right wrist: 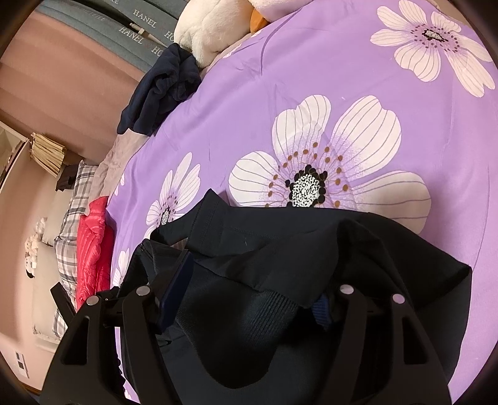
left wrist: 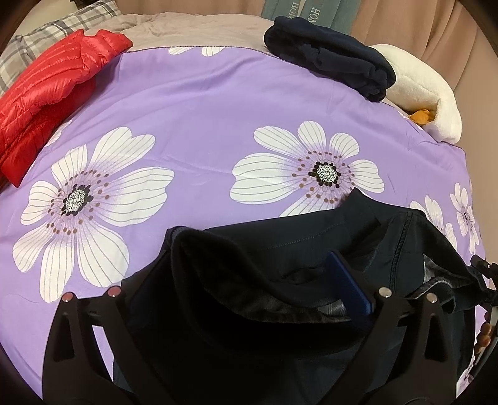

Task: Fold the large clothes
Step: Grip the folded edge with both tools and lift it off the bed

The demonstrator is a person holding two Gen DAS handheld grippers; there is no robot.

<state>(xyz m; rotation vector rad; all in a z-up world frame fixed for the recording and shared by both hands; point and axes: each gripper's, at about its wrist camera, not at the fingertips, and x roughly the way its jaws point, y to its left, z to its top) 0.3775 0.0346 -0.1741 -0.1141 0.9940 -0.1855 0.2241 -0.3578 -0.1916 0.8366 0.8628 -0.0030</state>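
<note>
A dark navy zip jacket [left wrist: 295, 243] lies bunched on the purple flowered bedcover [left wrist: 202, 109], near its front edge. My left gripper [left wrist: 249, 268] stands over the jacket with its jaws wide apart. Loose folds of the cloth lie between them and hide the left finger's tip, while the blue right pad [left wrist: 348, 280] shows bare. In the right wrist view the same jacket [right wrist: 280, 249] fills the gap of my right gripper [right wrist: 255, 280]. Its jaws are apart, the blue left pad [right wrist: 176, 283] shows, and cloth drapes over the right finger.
A red down jacket [left wrist: 46, 93] lies at the far left by a plaid pillow [left wrist: 62, 28]. A folded dark garment [left wrist: 330, 59] and a white plush toy [left wrist: 420, 93] sit at the far right. Beige curtains hang behind the bed.
</note>
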